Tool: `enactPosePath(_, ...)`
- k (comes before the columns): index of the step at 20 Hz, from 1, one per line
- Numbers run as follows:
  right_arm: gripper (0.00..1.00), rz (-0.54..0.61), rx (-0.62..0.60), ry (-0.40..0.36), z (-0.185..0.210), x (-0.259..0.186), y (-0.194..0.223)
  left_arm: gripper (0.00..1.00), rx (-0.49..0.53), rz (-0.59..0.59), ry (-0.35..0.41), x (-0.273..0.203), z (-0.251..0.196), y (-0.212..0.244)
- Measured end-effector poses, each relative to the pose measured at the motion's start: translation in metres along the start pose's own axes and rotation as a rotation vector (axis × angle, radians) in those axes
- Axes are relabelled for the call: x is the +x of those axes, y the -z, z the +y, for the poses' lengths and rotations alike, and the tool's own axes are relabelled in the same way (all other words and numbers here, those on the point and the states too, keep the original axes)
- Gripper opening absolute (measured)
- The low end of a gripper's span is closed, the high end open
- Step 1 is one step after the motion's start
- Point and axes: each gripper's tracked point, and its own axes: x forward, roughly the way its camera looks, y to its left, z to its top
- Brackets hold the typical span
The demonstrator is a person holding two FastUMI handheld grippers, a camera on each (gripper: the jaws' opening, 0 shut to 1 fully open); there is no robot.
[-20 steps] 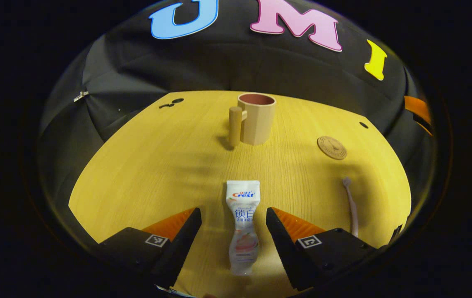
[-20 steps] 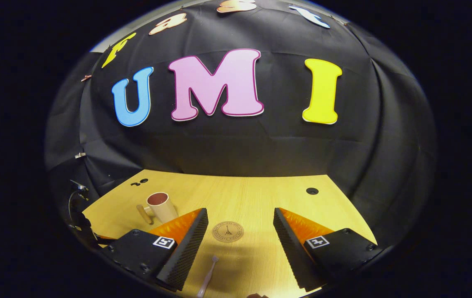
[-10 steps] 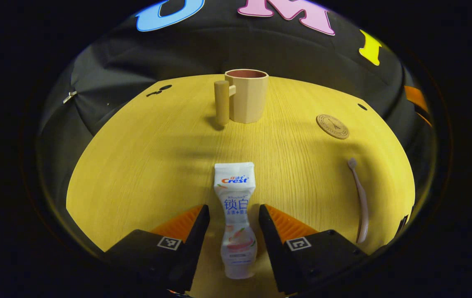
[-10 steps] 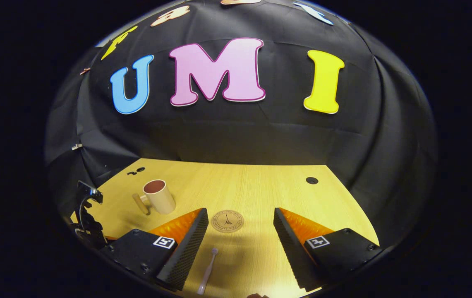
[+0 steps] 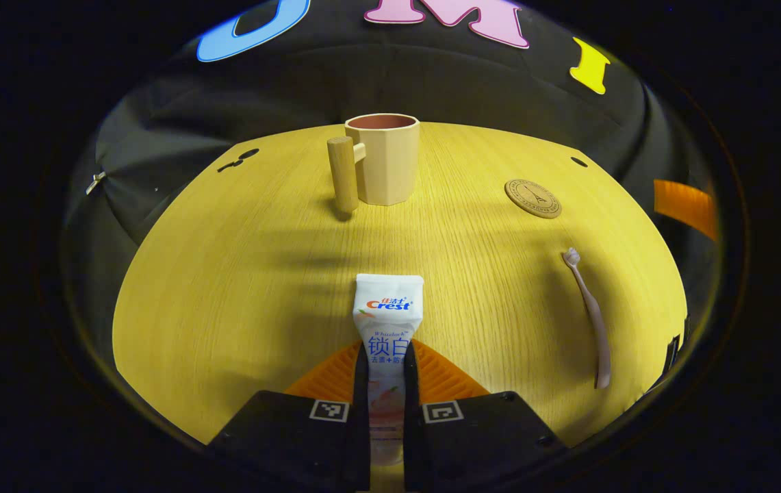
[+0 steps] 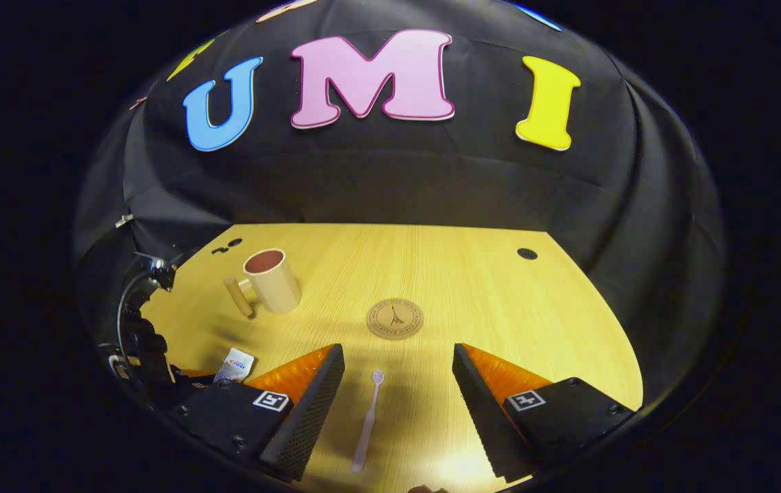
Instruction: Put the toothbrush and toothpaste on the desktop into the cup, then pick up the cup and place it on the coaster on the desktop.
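Left gripper (image 5: 386,383): both black fingers are pressed against the lower body of the white squeeze tube of toothpaste (image 5: 387,322), which lies flat on the yellow wood-grain desktop (image 5: 226,287). The tube's long axis runs straight ahead along the fingers, with the flat crimped end pointing away from the tool and the cap end hidden between them. Ahead and to the right of this gripper lies the slim pale-pink toothbrush (image 5: 589,315), its bristled head at the far end and its handle slanting back toward the desktop's near edge. Farther ahead on the right sits the round brown coaster (image 5: 533,198). Farthest ahead stands the beige faceted cup (image 5: 385,159), upright, its wooden peg handle on its left side. Right gripper (image 6: 395,390): its fingers stand wide apart, holding nothing, above the desktop. The toothbrush (image 6: 367,421) lies between them, apart from both, its head pointing forward toward the coaster (image 6: 395,318) beyond. The cup (image 6: 272,281) is far ahead on the left.
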Motion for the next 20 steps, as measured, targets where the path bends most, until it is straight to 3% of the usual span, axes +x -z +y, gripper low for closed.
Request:
enactPosePath(2,0.98,0.074,-0.025,-0.011,0.008,0.004,0.020,0.27,-0.018,-0.001,-0.005,-0.003,0.004,0.003)
enactPosePath(4,0.98,0.122,-0.038,-0.019,0.015,0.011,0.032,0.20,-0.049,-0.011,-0.010,-0.009,0.008,0.003)
enactPosePath(11,0.98,0.305,0.017,0.038,0.007,0.037,0.080,0.20,-0.105,-0.069,-0.013,-0.056,0.022,-0.003)
enactPosePath(15,0.98,0.386,0.020,0.056,0.007,0.044,0.107,0.20,-0.108,-0.099,-0.011,-0.076,0.024,-0.005)
enactPosePath(16,0.98,0.398,0.020,0.054,0.008,0.044,0.112,0.24,-0.105,-0.102,-0.013,-0.078,0.025,-0.005)
enactPosePath(17,0.98,0.410,0.015,0.055,0.009,0.044,0.116,0.20,-0.103,-0.102,-0.015,-0.080,0.025,-0.004)
enactPosePath(19,0.99,0.431,0.016,0.051,0.011,0.041,0.123,0.24,-0.082,-0.099,-0.017,-0.081,0.024,-0.002)
enactPosePath(20,0.98,0.427,0.026,0.056,0.011,0.042,0.121,0.19,-0.064,-0.102,-0.023,-0.080,0.025,-0.002)
